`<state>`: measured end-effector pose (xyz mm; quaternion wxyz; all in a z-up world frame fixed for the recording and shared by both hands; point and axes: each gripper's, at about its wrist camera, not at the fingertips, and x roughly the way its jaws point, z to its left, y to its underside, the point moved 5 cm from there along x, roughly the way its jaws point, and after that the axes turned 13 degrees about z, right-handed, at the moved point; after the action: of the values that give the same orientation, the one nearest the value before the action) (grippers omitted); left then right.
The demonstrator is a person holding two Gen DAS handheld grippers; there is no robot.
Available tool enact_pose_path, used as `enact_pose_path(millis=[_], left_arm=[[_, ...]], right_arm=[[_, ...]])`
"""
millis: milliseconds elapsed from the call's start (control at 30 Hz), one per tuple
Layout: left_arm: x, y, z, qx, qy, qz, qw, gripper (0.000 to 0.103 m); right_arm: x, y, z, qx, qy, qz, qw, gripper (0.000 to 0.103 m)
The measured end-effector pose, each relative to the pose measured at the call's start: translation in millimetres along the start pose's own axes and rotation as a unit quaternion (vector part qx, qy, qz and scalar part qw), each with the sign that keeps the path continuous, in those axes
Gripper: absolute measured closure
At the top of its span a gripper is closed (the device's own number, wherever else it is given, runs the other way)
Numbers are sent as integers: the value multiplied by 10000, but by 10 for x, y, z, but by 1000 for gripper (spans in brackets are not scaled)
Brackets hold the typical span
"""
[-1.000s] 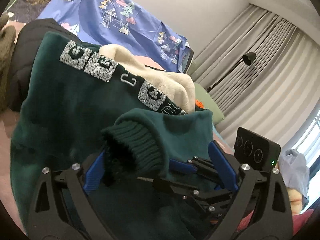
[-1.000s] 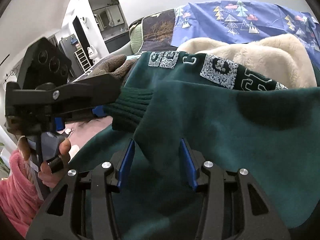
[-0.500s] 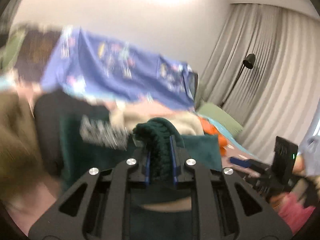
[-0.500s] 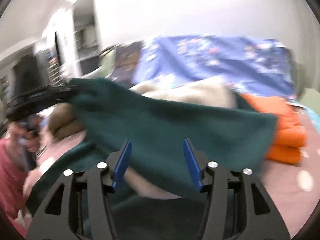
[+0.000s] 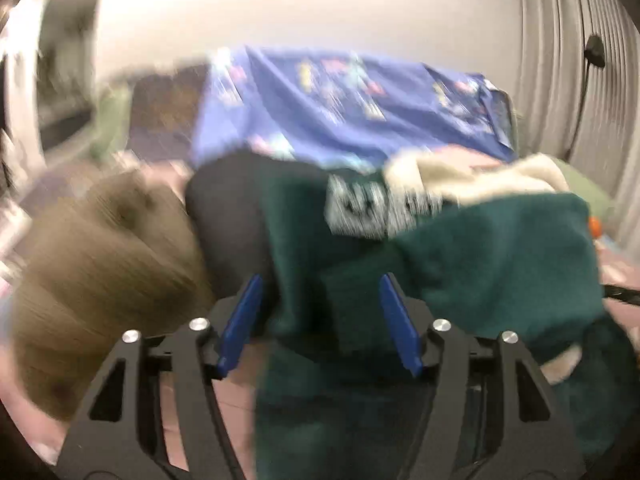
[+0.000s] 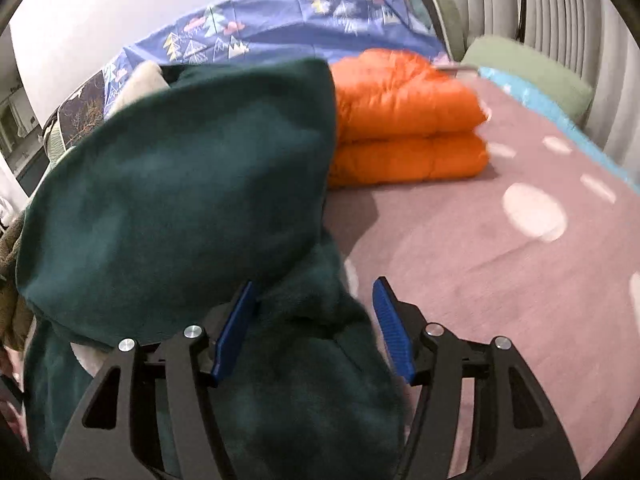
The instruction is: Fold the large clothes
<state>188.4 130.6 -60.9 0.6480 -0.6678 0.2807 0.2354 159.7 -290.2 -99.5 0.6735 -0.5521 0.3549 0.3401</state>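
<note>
Sweatshirt (image 5: 500,248), dark green, now lies heaped at centre frame on the bed (image 6: 500,272), its sleeve released. Left gripper (image 5: 320,320), clamped on the cuff half a second ago, is opening with fabric loose between its pads. Right gripper (image 6: 312,328) is also opening over cloth, gripping nothing. Judgement: sleeve fold laid; next grasp pending.

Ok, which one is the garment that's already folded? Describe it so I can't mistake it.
Start at the mauve bedspread with pale spots in the right wrist view, then look toward the blue tree-print sheet at its far end. In front of that sheet lies the orange puffer jacket, folded into two flat layers. It is the only bright orange, quilted piece; the dark green fleece sweatshirt beside it is loose and bunched.
</note>
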Motion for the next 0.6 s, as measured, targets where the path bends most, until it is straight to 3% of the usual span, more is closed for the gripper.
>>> enact_pose_path(millis=[100,167,200,300,333,400,500,600], left_arm=[[-325,-50,-189,141,692,-334,9969,41],[-334,-19,-438,368,1183,-215,9921,42],[-268,-1,-529,493,1220,-123,9912,45],[211,141,-808,858,708,478,9926,47],[436,212,-824,852,593,734,9919,46],[664,319,-786,663,684,945,9910,45],[516,311,-788,648,676,828,9922,45],[218,285,-686,682,546,659,9940,39]], right_arm=[[-241,34,254,-498,-330,-604,9964,42],[-239,66,457,-781,-504,-719,9931,42],[-173,69,560,-934,-504,-661,9922,42],[180,83,597,-961,-48,-255,9950,39],[346,108,540,-848,-41,-125,9963,32],[435,119,454,-670,-298,3,9973,29],[286,108,362,-586,-489,-85,9971,29],[23,153,277,-645,-334,-254,9970,29]])
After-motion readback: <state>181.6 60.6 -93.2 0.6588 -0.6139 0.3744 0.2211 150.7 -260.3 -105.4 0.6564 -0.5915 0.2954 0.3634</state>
